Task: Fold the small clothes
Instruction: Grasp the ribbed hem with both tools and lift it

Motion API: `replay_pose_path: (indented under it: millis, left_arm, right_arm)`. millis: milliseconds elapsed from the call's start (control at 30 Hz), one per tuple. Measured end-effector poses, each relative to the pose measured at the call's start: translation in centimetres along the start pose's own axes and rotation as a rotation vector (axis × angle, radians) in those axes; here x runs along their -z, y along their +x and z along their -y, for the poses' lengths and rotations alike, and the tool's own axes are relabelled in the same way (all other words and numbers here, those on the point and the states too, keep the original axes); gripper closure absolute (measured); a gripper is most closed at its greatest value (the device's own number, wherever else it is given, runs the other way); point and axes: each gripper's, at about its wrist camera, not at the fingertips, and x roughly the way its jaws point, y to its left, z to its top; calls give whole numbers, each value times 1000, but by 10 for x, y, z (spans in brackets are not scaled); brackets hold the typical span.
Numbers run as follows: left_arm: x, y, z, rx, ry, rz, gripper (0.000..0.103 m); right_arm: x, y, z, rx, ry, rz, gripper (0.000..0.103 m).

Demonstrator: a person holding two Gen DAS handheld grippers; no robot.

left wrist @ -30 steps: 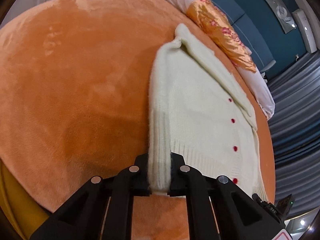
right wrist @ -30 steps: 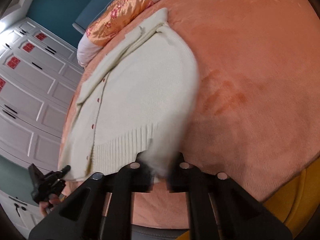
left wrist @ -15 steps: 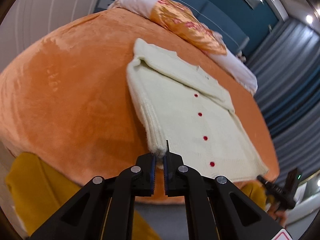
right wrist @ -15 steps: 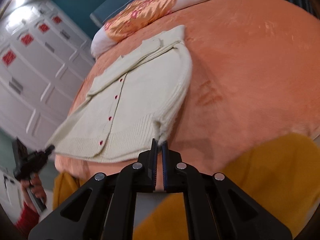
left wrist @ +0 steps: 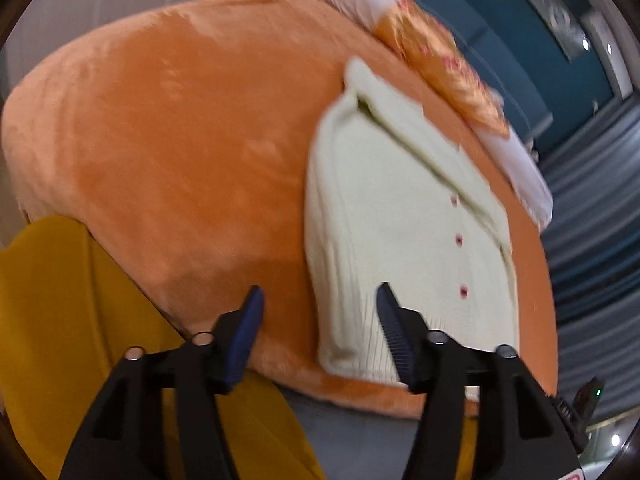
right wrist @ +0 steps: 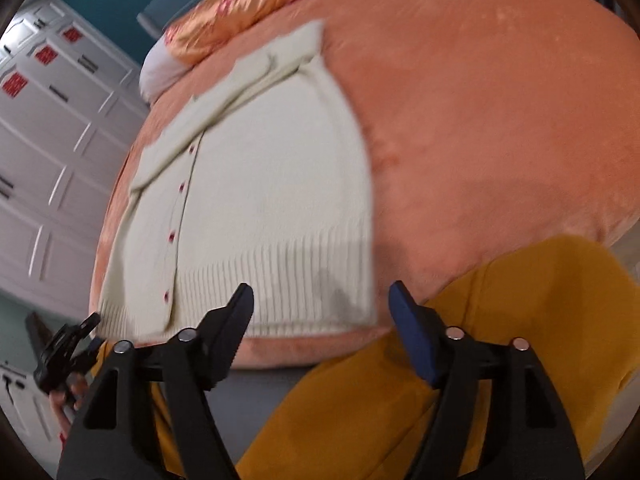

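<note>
1. The left gripper stands wide open and holds nothing; its blue-padded fingers hang in front of the near hem corner of the cream cardigan, and whether the right-hand finger brushes the knit cannot be told.
2. The right gripper is likewise spread wide and empty, poised in front of the ribbed hem with no clear contact.
3. The cardigan lies flat on the orange plush bed cover, buttoned with small red buttons, one side folded inward.
4. An orange satin pillow lies beyond the collar.
5. Mustard-yellow fabric hangs below the bed edge.
6. Both views are motion-blurred.
</note>
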Motion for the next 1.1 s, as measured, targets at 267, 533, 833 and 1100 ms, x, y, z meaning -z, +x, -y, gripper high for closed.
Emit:
replay_pose_path:
  millis: [267,533,833,1100]
  left_arm:
    - [-7,39,14,36,36,-134,64]
    - [-3,-5,15,59,111,-135,97]
    - [73,-113,11,-1,280,-344,97]
    - [6,-144,46,133,234,-89,97]
  right_arm:
    - [-9,40,2,-55,64,-92,95]
    - [5,-17,-13,-59,-60,3,96]
    - [95,-85,-8,2,-199,-267,96]
    - [54,-146,-22,-129,-179,-37,96]
